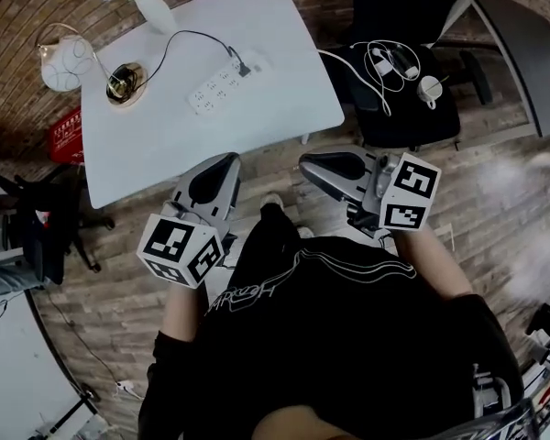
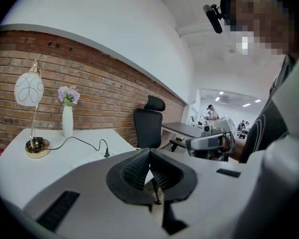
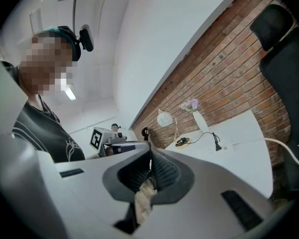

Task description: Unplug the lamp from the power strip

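A white table [image 1: 284, 99] holds a white-globe lamp [image 1: 62, 62] on a gold base [image 1: 126, 82]. Its black cord runs to a plug [image 1: 243, 66] seated in the white power strip [image 1: 220, 86]. My left gripper [image 1: 225, 165] and right gripper [image 1: 312, 163] hover near my body, short of the table's near edge, both shut on nothing. The left gripper view shows the lamp [image 2: 29, 89] and plug [image 2: 106, 153] beyond the closed jaws of the left gripper [image 2: 149, 156]. Past the right gripper [image 3: 150, 158], the right gripper view shows the lamp [image 3: 164, 118] and plug [image 3: 217, 146] far off.
A white vase with purple flowers [image 1: 149, 5] stands at the table's far side. A black office chair [image 1: 403, 90] carrying white cables sits right of the table. Another dark chair [image 1: 46, 236] and a red object [image 1: 66, 136] lie to the left. The floor is wood plank.
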A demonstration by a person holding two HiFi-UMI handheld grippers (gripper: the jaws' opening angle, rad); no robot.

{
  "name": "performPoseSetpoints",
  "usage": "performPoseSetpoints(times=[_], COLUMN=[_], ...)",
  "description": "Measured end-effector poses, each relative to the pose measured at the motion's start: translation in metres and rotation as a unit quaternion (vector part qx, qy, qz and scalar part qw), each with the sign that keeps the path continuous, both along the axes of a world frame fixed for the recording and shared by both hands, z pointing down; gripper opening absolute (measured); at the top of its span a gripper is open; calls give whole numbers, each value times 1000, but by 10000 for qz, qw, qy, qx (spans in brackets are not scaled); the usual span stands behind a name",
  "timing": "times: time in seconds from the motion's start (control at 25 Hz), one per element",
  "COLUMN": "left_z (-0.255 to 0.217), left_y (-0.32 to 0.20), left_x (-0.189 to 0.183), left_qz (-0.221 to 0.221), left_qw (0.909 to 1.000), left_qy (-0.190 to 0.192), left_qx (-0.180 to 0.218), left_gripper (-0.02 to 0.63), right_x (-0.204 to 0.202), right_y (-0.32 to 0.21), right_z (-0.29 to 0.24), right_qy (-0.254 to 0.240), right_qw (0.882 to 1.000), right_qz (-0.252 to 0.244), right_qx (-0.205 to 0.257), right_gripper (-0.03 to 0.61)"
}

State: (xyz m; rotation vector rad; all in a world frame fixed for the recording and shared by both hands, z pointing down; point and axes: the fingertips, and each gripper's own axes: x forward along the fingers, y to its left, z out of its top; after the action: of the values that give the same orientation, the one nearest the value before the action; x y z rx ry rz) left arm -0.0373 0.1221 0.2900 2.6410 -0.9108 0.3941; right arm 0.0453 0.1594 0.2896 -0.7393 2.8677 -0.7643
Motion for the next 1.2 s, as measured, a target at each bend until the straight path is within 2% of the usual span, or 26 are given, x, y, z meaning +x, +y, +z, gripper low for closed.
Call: performPoseSetpoints(times=[0.44,0.8,1.04,1.2], left_z=[60,128,171,188], left_y=[-128,-210,-236,-243], left_x=[-26,-37,-40,-40], left_qz=[-247,81,459,575], left_qw=[9986,9942,9884,9855], left_qy=[-371,-820,-1173,-1254], left_qx=[-276,-688,-850,-991], left_gripper=[3,3,3,3], right_x=[-8,-8,-10,-12], right_y=[-101,-196,-243,-266], right_z=[33,62,85,90], right_qy=[51,6,507,585], right_qw=[9983,9942,9932,9942], right_qz=[122,354,395,309], right_qx=[-569,-1012,-971,-846], right_gripper=[-2,-2,-2,-2])
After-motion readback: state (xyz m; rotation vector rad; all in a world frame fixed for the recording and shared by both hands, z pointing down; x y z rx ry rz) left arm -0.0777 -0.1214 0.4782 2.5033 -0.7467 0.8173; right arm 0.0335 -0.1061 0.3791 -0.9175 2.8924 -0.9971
